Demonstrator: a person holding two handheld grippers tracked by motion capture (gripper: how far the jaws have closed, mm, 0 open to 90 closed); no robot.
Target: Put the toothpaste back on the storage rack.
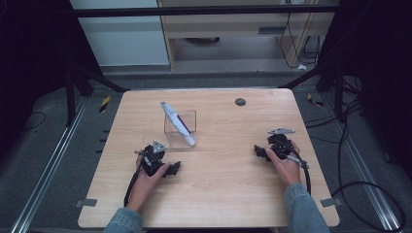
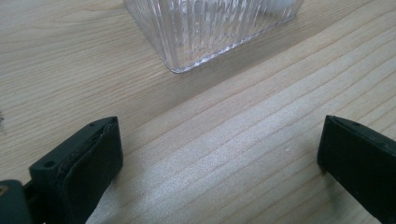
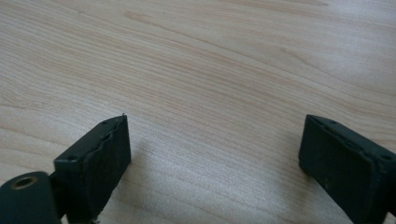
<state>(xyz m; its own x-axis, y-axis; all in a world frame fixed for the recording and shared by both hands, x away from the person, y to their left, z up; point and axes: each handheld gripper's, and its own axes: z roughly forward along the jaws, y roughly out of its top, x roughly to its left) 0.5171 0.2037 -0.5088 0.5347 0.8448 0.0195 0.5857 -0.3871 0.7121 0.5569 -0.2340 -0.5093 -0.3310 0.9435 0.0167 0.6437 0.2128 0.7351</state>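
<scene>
On the table (image 1: 218, 194), both grippers, left gripper (image 1: 171, 168) and right gripper (image 1: 260, 151), sit released with bare wood between. Clear ribbed box (image 1: 180, 127) mid-table holds a tilted tube (image 1: 177, 123); lettering's unreadable.

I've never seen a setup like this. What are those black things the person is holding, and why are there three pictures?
A person sits at a wooden table with a hand-held gripper in each hand: the left hand-held gripper and the right hand-held gripper. Both are open and hold nothing. The high view looks down from above. The other two pictures come from cameras riding on each tool, looking along its black jaws. On the table stands a clear ribbed box with a long tube-like item leaning in it. There is also a small dark disc.
</scene>
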